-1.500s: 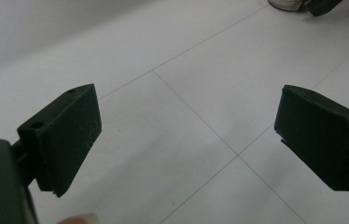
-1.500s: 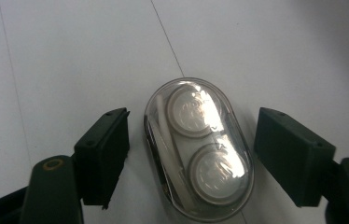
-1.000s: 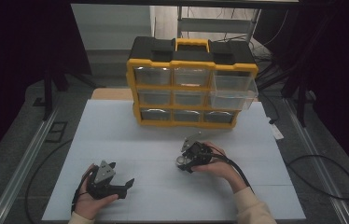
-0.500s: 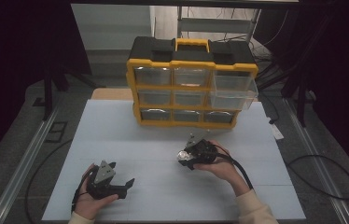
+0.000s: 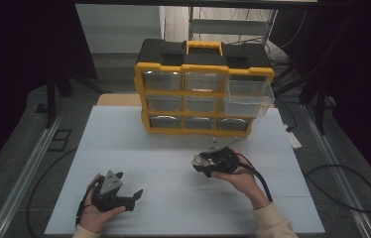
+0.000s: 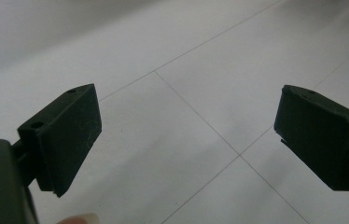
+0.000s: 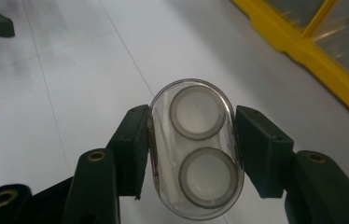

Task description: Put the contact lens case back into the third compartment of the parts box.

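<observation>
Right gripper (image 7: 193,149) clamps a clear oval case (image 7: 195,149) (two round wells inside) between its jaws, above the white surface (image 5: 173,148) near the yellow drawer organiser (image 5: 203,91). Left gripper (image 6: 186,135) rests low, jaws wide apart, nothing between them.

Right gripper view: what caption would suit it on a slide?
The right tool grips a clear oval case with two round cups above the white table, near a yellow drawer cabinet.

L gripper (image 5: 124,198) jaws wide; R gripper (image 5: 198,162) clamped
</observation>
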Demonstrator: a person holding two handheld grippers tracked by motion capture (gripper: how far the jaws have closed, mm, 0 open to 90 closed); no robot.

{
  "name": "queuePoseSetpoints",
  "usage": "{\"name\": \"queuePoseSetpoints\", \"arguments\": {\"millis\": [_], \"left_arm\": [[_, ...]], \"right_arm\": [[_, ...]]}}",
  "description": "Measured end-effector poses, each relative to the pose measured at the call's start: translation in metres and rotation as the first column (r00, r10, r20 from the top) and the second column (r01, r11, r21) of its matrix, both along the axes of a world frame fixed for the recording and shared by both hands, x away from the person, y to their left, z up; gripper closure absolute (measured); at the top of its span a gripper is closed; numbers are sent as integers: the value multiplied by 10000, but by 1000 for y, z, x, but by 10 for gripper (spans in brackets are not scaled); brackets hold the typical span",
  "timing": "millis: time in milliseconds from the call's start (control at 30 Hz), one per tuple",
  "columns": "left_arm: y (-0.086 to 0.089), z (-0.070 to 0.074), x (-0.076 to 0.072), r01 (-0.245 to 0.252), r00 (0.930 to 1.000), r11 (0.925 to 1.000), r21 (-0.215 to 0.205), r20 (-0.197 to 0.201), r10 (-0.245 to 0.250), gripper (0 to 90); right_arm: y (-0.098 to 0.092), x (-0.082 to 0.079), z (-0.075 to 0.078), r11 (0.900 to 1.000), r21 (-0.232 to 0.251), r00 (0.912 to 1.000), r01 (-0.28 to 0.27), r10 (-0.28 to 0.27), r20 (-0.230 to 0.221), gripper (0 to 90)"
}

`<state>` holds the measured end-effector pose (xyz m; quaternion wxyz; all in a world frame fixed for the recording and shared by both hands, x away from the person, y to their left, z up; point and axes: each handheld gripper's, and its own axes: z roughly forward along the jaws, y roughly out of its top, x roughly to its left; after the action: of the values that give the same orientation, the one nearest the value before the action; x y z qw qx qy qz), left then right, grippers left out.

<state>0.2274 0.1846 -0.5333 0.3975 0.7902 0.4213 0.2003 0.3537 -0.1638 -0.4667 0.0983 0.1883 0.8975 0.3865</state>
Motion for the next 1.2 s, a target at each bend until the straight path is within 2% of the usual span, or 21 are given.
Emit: {"name": "queuePoseSetpoints", "arguments": {"millis": [200, 233, 300, 533, 600, 633, 733, 1000, 1200], "left_arm": [[-1, 0, 0, 34, 10000, 10000, -25, -7, -34, 79], [-2, 0, 1, 58, 10000, 10000, -25, -9, -58, 79], [-2, 0, 1, 50, 10000, 10000, -31, -21, -50, 79], [-1, -1, 1, 12, 10000, 10000, -48, -37, -12, 79], [-1, 0, 1, 50, 10000, 9997, -258, -64, -51, 79], [-1, 0, 1, -37, 10000, 9998, -214, 17, 38, 80], [-1, 0, 1, 0, 10000, 9998, -199, 0, 0, 80], [-2, 0, 1, 18, 10000, 9999, -161, 13, -18, 79], [-1, 0, 1, 14, 10000, 9997, -242, -65, -16, 81]], "right_arm": [[-6, -3, 6, 9988, 436, 9996, 217, -226, 196, 473], [-9, -4, 8, 9972, 659, 9991, 350, -365, 222, 474], [-9, -5, 9, 9969, 679, 9989, 385, -403, 246, 474], [-20, -8, 15, 9900, 1229, 9966, 697, -746, 351, 476], [-22, -9, 16, 9863, 1389, 9944, 896, -964, 429, 476], [-24, -8, 17, 9788, 1695, 9917, 1154, -1232, 363, 477], [-26, -9, 19, 9736, 1891, 9902, 1281, -1362, 305, 478], [-31, -11, 23, 9693, 2061, 9882, 1345, -1465, 444, 478], [-34, -14, 28, 9622, 2307, 9848, 1448, -1628, 608, 480]]}}
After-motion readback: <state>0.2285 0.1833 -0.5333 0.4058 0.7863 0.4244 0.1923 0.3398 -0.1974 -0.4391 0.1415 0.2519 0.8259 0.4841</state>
